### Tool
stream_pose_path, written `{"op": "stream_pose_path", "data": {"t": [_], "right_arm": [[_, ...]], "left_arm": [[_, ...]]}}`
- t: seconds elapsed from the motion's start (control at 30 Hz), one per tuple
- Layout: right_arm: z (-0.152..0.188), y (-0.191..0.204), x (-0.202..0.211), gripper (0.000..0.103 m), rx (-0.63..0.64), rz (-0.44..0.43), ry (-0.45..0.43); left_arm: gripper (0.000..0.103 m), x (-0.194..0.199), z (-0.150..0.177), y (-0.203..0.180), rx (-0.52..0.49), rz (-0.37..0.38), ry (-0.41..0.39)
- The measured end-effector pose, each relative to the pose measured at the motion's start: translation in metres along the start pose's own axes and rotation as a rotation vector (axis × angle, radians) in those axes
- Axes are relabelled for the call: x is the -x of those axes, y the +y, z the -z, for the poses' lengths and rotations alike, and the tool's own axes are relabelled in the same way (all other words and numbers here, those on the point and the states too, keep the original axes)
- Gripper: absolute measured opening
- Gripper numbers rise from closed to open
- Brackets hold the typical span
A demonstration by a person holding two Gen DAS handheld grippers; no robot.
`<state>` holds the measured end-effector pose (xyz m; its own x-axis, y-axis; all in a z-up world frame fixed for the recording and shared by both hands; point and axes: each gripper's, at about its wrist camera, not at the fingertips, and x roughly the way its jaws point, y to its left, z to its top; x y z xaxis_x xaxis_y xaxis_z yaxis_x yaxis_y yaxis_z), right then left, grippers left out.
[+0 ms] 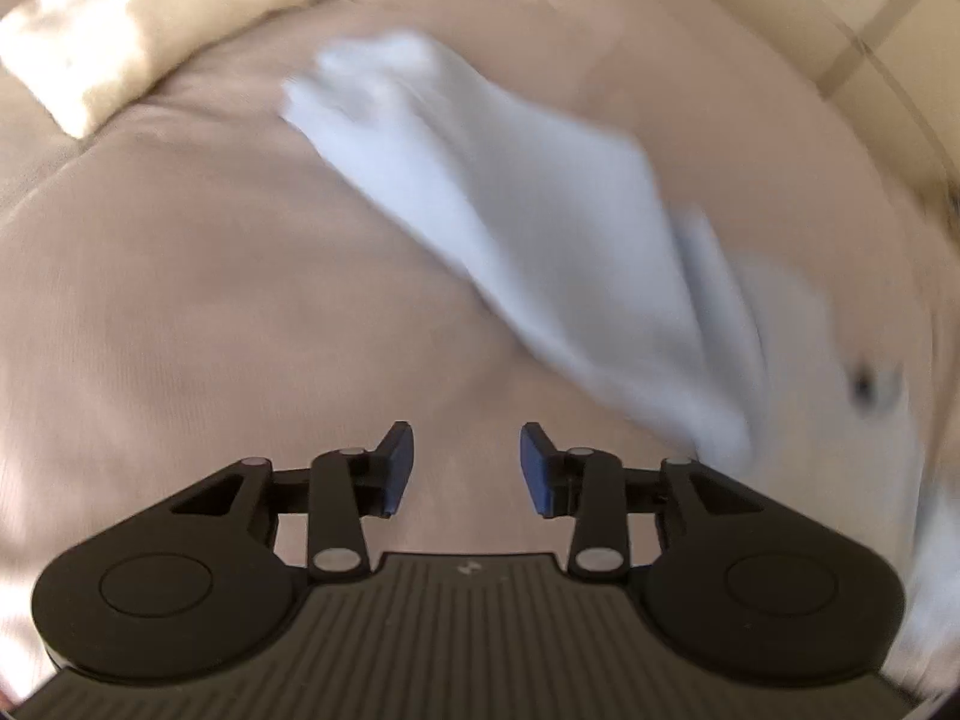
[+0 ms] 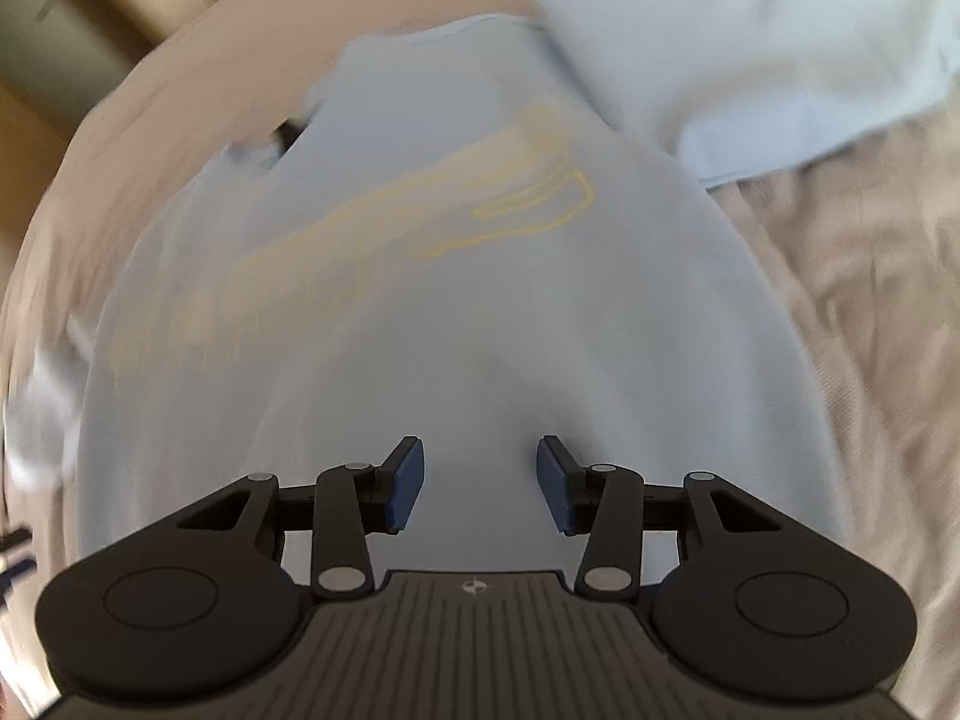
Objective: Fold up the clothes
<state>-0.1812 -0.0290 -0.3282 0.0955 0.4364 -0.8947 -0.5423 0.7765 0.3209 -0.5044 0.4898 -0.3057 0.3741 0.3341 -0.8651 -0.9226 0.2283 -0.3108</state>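
A pale blue T-shirt (image 2: 456, 312) with a yellow outline print (image 2: 420, 222) lies spread on the beige bed cover (image 2: 870, 252). One sleeve (image 2: 768, 72) is laid out at the upper right. My right gripper (image 2: 480, 483) is open and empty, just above the shirt's body. In the left wrist view the shirt (image 1: 540, 228) looks whitish and blurred, running from upper middle to lower right. My left gripper (image 1: 467, 468) is open and empty over bare bed cover (image 1: 210, 300), to the left of the shirt.
A cream pillow (image 1: 138, 18) lies at the bed's upper left in the left wrist view. Tiled floor (image 1: 840, 30) shows past the bed edge at the upper right. A dark piece of furniture (image 2: 54, 42) stands beyond the bed's far left in the right wrist view.
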Motion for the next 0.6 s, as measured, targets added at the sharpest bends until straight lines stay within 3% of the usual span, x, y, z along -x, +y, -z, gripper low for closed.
{"op": "stream_pose_path", "data": {"t": [0.1,0.27,0.33,0.37,0.4,0.47,0.6], "right_arm": [[-0.004,0.019,-0.008,0.045,-0.006,0.045,-0.02],[0.0,0.052,-0.023,0.051,0.024,0.085,-0.02],[0.001,0.062,-0.027,0.053,0.035,0.102,-0.018],[0.002,0.066,-0.029,0.053,0.04,0.112,-0.016],[0.002,0.068,-0.03,0.055,0.044,0.122,-0.012],[0.002,0.072,-0.03,0.056,0.046,0.132,-0.006],[0.001,0.074,-0.027,0.057,0.04,0.134,0.003]], "left_arm": [[0.045,-0.018,-0.041,0.03,0.118,0.021,-0.054],[0.048,-0.063,-0.087,0.079,0.386,0.091,-0.095],[0.036,-0.081,-0.094,0.093,0.505,0.123,-0.087],[0.007,-0.084,-0.095,0.097,0.551,0.133,-0.088],[0.004,-0.082,-0.096,0.098,0.571,0.128,-0.09],[0.0,-0.06,-0.097,0.09,0.5,0.099,-0.143],[0.0,0.025,-0.086,0.064,0.175,-0.005,-0.33]]}}
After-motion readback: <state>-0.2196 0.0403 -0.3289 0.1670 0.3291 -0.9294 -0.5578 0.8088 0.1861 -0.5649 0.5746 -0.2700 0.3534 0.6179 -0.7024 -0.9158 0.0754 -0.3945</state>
